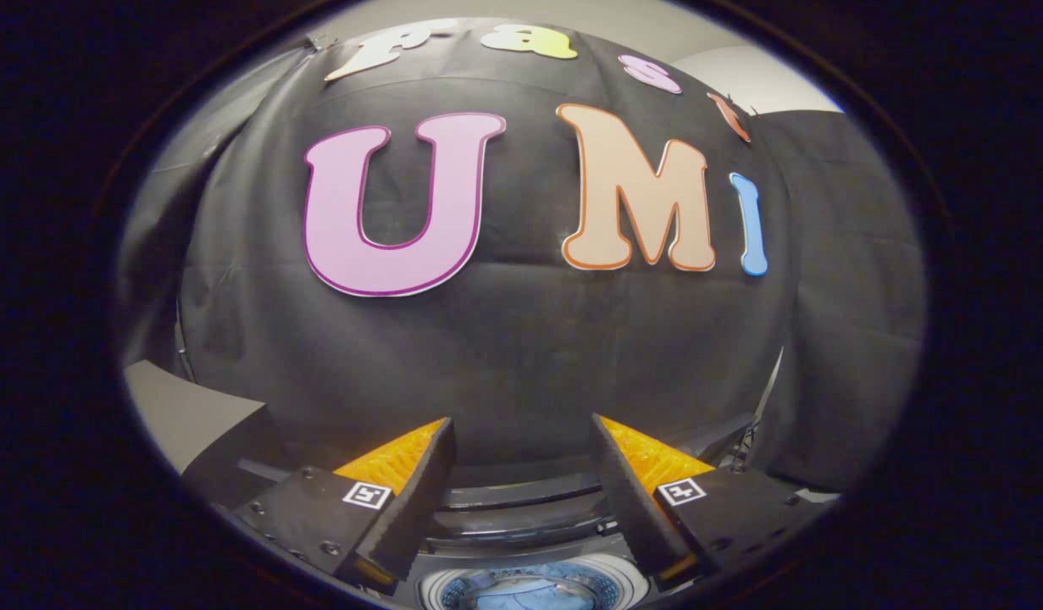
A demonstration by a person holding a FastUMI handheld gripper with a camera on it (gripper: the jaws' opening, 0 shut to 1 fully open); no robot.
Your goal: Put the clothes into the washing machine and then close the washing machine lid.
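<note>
My gripper (521, 432) is open, its two fingers spread wide with nothing between them. It hovers above the washing machine (521, 517), whose dark top rim and raised lid edge run across just beyond the fingers. Below, between the finger bases, the round drum opening (521, 589) shows, with blue clothes (534, 597) lying inside it.
The booth's black cloth wall (521, 339) rises right behind the machine. A grey surface (191, 415) sits to the left of the fingers, and a thin stand or rod (762, 407) leans at the right.
</note>
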